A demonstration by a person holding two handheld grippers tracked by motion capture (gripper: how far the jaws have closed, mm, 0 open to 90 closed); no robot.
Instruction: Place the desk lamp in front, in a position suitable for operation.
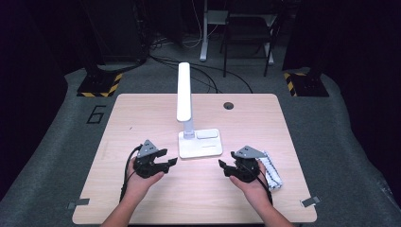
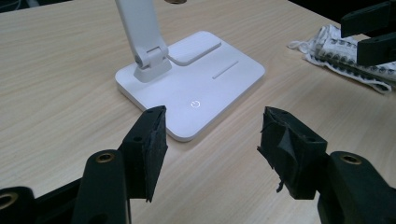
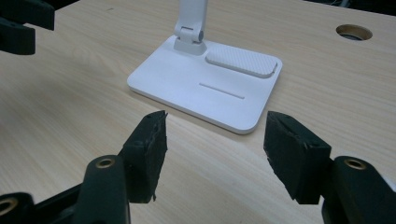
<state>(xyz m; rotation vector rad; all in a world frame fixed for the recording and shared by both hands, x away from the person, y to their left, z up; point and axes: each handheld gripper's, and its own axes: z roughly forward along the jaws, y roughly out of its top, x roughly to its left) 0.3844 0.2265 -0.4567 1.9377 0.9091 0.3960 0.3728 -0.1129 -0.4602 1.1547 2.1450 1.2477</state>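
A white desk lamp [image 1: 184,94] stands mid-table on a flat white base [image 1: 201,145] with a power mark [image 2: 195,103] and a ribbed pad [image 3: 240,63]. My left gripper [image 1: 172,162] hovers just left of the base's front corner, held in a hand, its jaws pointing right; it [image 2: 212,135] is open with nothing between the pads. My right gripper [image 1: 222,165] hovers just right of the base's front, pointing left toward the lamp; it [image 3: 215,135] is open and empty as well. Each gripper faces the other across the base [image 3: 210,88].
A folded white cloth with dark dots [image 1: 272,170] lies on the wooden table [image 1: 142,113] behind the right hand, also the cloth [image 2: 336,51] near the right gripper's jaws. A cable hole [image 1: 229,105] sits at the table's far side. Chairs and cables stand beyond.
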